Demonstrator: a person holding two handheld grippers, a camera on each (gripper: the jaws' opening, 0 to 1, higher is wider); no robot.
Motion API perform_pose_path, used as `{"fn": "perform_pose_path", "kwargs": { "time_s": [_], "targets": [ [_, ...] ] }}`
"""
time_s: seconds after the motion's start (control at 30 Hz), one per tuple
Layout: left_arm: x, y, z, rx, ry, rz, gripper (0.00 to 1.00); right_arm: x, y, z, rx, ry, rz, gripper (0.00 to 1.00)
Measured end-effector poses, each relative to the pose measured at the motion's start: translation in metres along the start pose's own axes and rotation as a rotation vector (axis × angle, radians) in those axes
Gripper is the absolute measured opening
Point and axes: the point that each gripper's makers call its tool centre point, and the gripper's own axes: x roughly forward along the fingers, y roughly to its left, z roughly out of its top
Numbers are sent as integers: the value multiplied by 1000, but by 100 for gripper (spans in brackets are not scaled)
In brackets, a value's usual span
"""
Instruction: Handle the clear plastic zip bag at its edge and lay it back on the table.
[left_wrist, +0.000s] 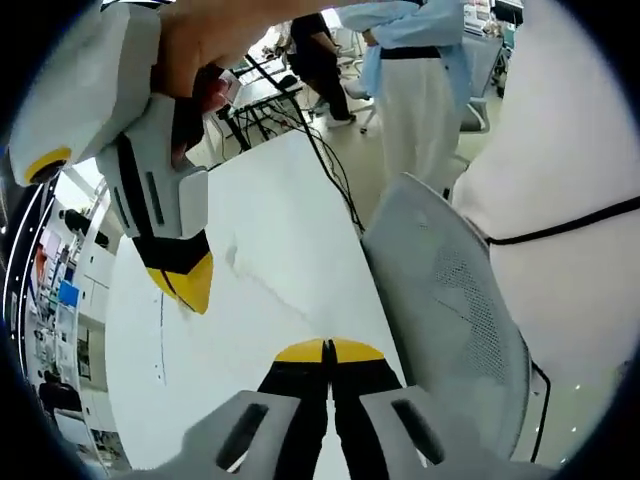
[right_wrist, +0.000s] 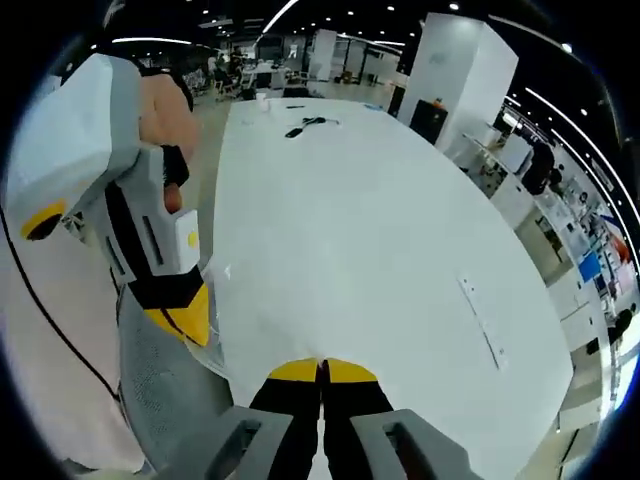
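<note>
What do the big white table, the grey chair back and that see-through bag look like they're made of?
The table looks like a smooth matt white laminate: even colour, soft reflections. The chair back seems grey mesh on a plastic frame: fine perforated weave. The zip bag looks like thin clear plastic film; faint creases and an edge line are all that mark it.

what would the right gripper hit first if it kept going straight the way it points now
Most likely the bare white table. The right gripper, shut, points along the tabletop, and nothing stands in that line. The clear plastic zip bag lies just left of it, by the left gripper. Depth is unclear, so it may skim above the surface.
</note>
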Motion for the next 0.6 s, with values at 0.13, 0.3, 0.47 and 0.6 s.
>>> {"fn": "perform_pose_path", "kwargs": {
  "time_s": [0.13, 0.3, 0.47, 0.6],
  "targets": [
    [1, -3, 1, -10, -7, -6, 0, 0, 0, 0, 10, -4, -2, 0],
    [1, -6, 1, -17, -11, -8, 0, 0, -1, 1, 20, -10, -8, 0],
    [3, -8, 2, -20, -19, -11, 0, 1, -3, 1, 32, -12, -19, 0],
    [3, -7, 1, -25, -21, -10, 0, 2, -3, 1, 30, -13, -29, 0]
  ]
}}
